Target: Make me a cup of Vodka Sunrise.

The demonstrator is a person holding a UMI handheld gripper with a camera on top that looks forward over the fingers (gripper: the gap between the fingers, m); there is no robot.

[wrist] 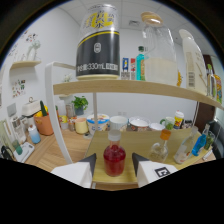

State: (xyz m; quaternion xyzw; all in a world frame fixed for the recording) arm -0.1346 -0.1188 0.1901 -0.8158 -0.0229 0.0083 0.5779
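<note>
Right between the two fingers of the gripper (114,167) stands a small round-bellied bottle (114,158) filled with deep red liquid. Its body is clear glass, bulbous at the bottom and narrowing to a short neck, and a pale, whitish cap sits on top. The liquid reaches up to about the shoulder of the bottle. The fingers stand apart, one on each side of the bottle's belly; a thin gap seems to remain at either side, so they are spread around it rather than pressing on it. The bottle rests on a light wooden board (100,145) on the table.

Just beyond it, to the right, stands a clear bottle with an orange cap (162,145), and farther right a blue-tinted bottle (199,145). Behind these runs a row of bowls and cups (118,122) along the back of the table. A wooden shelf (135,88) crosses above; on it sits a black and yellow can marked 330mL (98,42), and beside that a large glass jar with a wooden lid (159,50), partly filled with pale contents.
</note>
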